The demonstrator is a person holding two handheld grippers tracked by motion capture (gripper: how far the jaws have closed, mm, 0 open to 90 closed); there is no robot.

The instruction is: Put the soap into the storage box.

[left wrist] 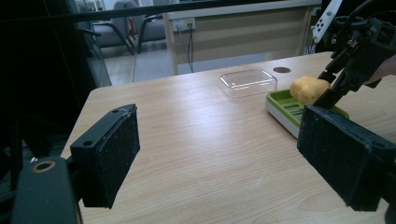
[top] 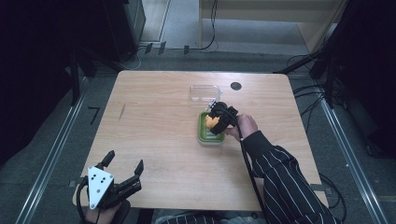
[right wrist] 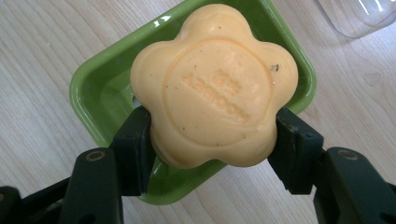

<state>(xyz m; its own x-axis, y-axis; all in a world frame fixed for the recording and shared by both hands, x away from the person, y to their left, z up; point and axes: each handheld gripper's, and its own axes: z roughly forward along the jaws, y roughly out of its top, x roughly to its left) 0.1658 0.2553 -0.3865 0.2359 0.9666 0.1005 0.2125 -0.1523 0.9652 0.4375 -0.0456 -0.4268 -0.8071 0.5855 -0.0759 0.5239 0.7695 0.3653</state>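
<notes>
From up high I see a wooden table (top: 159, 140). My right gripper (top: 215, 122) is over a green dish (top: 203, 133) near the middle of the table. It holds a yellow soap (top: 211, 122). A hand (top: 244, 126) in a striped sleeve (top: 280, 172) holds that gripper. A clear lid (top: 204, 92) lies just behind the dish. My left gripper (top: 125, 164) is at the near left corner, far from the dish, and its jaws are wide apart with nothing in them.

In the left gripper view I see its two black pads (left wrist: 109, 156) far apart over bare wood. Farther off sits the green dish (left wrist: 280, 105), the soap (left wrist: 308, 89) above it, and the clear lid (left wrist: 247, 82) beside it.

In the right gripper view the soap (right wrist: 215, 86) is shaped like a flower, with letters pressed in that I cannot read. The two jaws squeeze its sides. The green dish (right wrist: 93, 100) is right under it. I cannot tell if the soap touches the dish.
</notes>
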